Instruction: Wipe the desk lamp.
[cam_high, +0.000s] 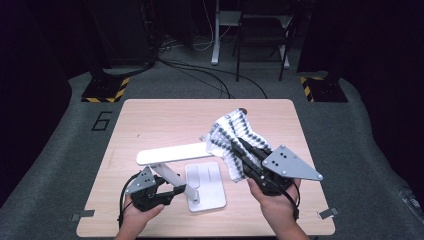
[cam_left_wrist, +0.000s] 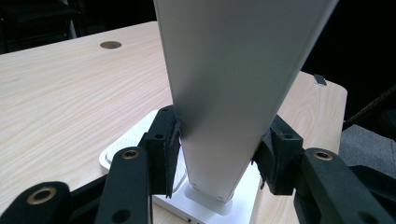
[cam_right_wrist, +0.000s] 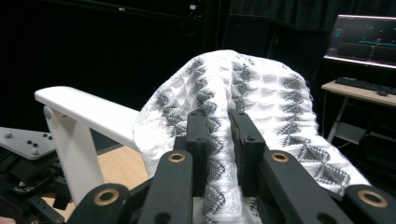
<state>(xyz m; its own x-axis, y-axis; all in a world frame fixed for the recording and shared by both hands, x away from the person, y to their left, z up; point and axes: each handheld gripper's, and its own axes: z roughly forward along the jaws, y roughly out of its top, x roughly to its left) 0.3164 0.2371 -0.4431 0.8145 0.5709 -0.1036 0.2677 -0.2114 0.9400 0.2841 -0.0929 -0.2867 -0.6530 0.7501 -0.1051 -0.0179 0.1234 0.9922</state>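
Left gripper clamped on lamp stem, right gripper pinching cloth, cloth draped over lamp head's far end, hiding it, base partly covered.

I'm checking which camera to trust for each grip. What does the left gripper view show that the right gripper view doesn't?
Left gripper view alone: the left gripper with its jaws closed on the lamp's upright arm, the lamp base and a hole in the table. Right gripper view alone: the right gripper pinching the patterned cloth, draped at the lamp head, and a monitor. Both share the white lamp and the wooden tabletop.
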